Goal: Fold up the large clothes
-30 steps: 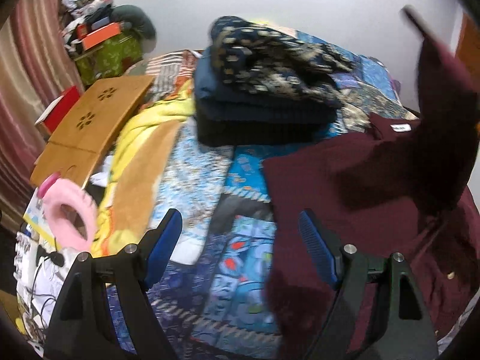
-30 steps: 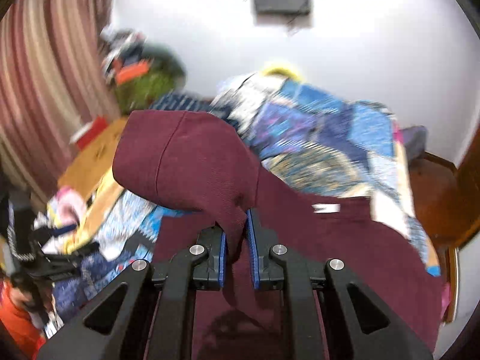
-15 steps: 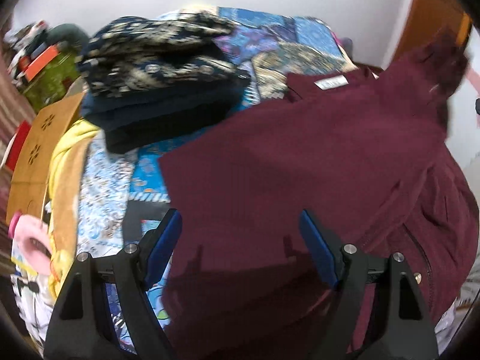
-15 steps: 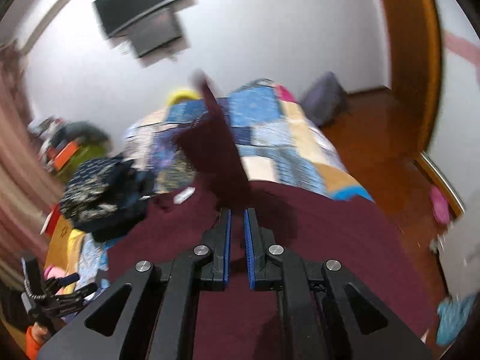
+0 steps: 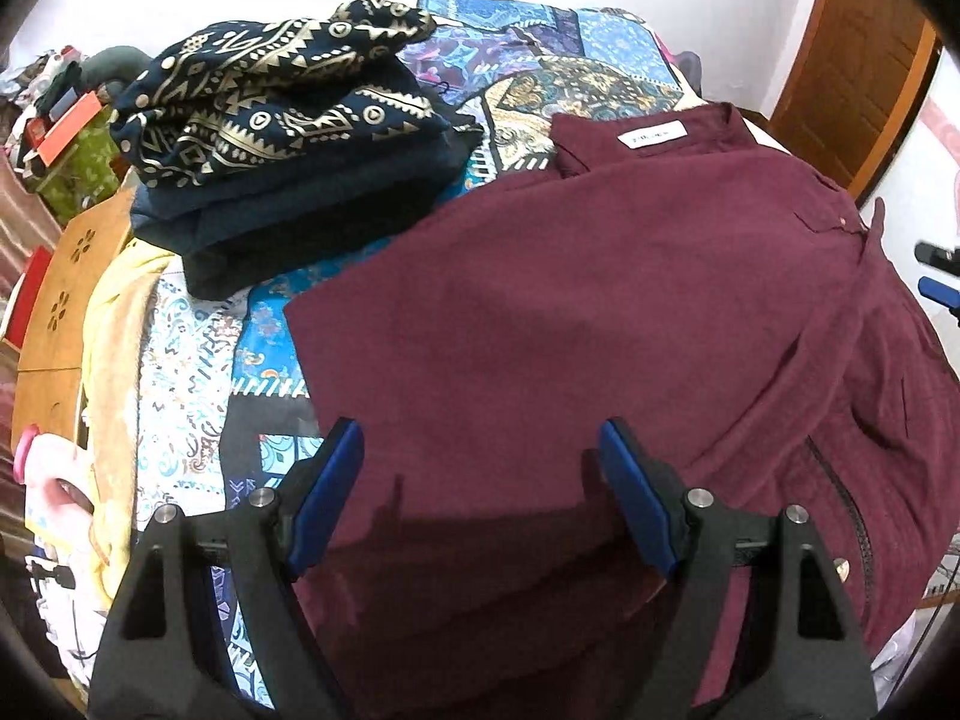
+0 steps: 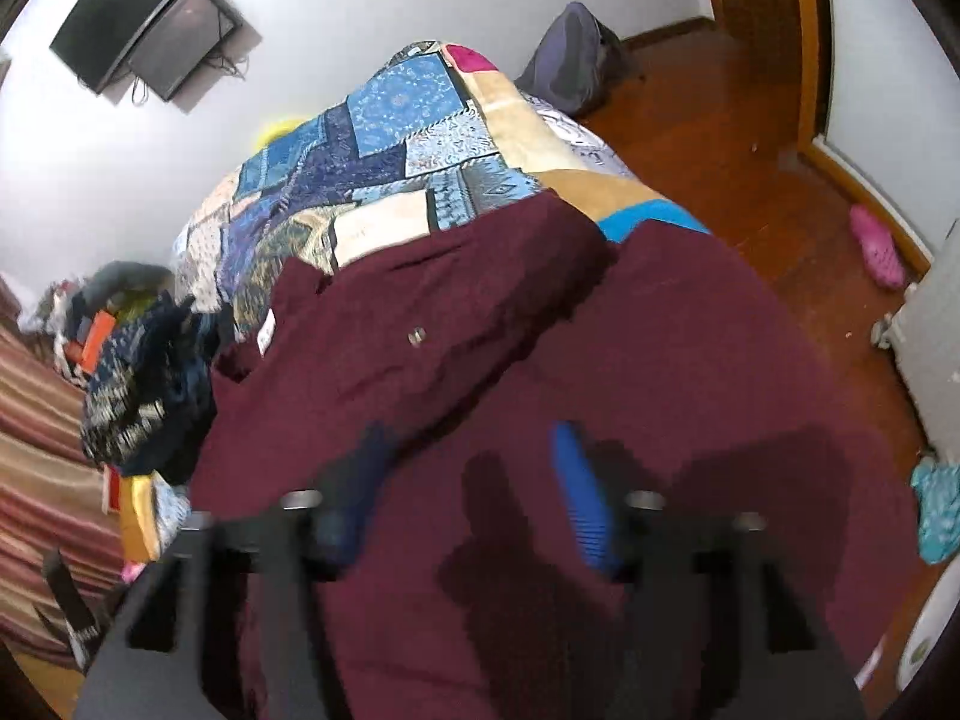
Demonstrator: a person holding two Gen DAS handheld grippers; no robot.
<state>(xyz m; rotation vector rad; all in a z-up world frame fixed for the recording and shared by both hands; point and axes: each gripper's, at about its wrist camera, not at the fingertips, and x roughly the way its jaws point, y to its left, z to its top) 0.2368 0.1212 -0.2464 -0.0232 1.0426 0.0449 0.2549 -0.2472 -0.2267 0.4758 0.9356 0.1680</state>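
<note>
- While the bed (image 5: 180,330) carries everything here, its left edge in the left wrist view holds a yellow blanket (image 5: 114,324) beside a wooden board (image 5: 60,300).
- Further in, a stack of folded dark clothes (image 5: 288,138) with a gold-patterned piece on top sits on the patchwork quilt (image 5: 576,60), just left of the garment's collar.
- At centre, the maroon garment (image 5: 570,312) lies spread across the quilt, its white neck label (image 5: 651,135) facing up near the far end and a sleeve (image 6: 456,306) laid over its body.
- Near the bottom, the left gripper (image 5: 480,492) hangs over the garment's near part, jaws spread wide, nothing pinched between them.
- To the right, the right gripper (image 6: 465,498) has just been opening; its blurred blue pads (image 6: 579,498) stand apart above the maroon cloth with none of it clamped.
- Off the bed's right side, a pink slipper (image 6: 876,246) lies on the wooden floor (image 6: 720,138).
</note>
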